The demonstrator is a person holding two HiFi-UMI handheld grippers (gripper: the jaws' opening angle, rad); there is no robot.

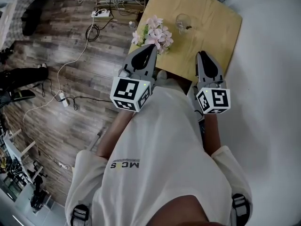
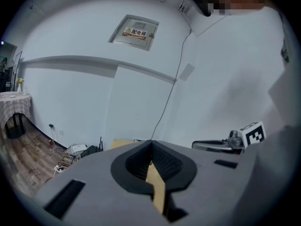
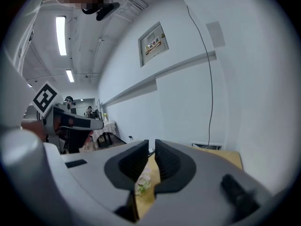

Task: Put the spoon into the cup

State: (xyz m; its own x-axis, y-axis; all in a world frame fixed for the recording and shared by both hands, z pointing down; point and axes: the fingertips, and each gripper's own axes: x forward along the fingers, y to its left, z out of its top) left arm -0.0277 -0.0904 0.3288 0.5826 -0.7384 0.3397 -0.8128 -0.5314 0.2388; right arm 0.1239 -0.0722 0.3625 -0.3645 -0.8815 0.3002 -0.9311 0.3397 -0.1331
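Holding the left gripper (image 1: 151, 47), jaws pressed together on nothing, and the right gripper (image 1: 202, 53), jaws a slit apart and empty, over a wooden table's (image 1: 214, 36) near edge; facing a glass cup (image 1: 182, 20) farther back, near pink flowers (image 1: 154, 32), something small and dark inside.

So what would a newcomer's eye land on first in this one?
First, the left gripper and right gripper, with black-and-white marker cubes, held close against the person's white shirt in the middle of the head view. Just beyond them, pink flowers and a clear glass cup stand on the wooden table.
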